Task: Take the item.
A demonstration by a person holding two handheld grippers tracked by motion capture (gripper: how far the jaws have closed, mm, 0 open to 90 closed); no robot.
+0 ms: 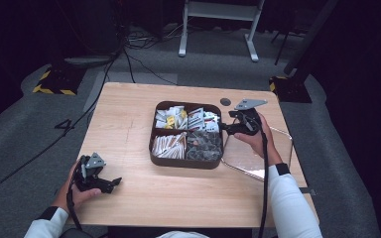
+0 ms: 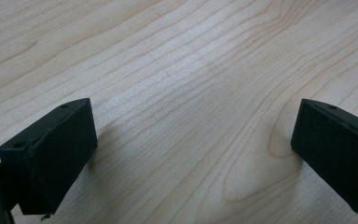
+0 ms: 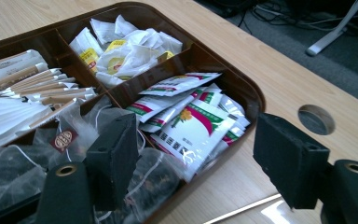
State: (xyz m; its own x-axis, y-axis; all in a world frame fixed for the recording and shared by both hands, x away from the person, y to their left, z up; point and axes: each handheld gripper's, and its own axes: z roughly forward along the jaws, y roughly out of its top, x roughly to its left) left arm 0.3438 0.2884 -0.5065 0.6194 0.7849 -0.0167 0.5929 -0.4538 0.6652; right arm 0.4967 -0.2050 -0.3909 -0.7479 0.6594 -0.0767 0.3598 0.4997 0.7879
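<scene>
A brown tray (image 1: 183,162) with four compartments stands mid-table. It holds white and yellow sachets (image 3: 126,51), red-and-green packets (image 3: 191,121), paper sticks (image 3: 28,88) and translucent tea bags (image 3: 37,163). My right gripper (image 1: 226,124) hovers at the tray's right edge, open, with nothing gripped. In the right gripper view (image 3: 198,140) one jaw hangs over the tea bags and the other is outside the rim. My left gripper (image 1: 111,184) rests low at the table's near left, open. Bare wood lies between its jaws in the left gripper view (image 2: 191,135).
A clear shallow dish with a metal rim (image 1: 258,158) lies right of the tray, under my right forearm. A round hole (image 1: 225,101) is in the wooden table (image 1: 129,124) beyond the tray. Cables and a white stand (image 1: 218,25) are on the floor behind.
</scene>
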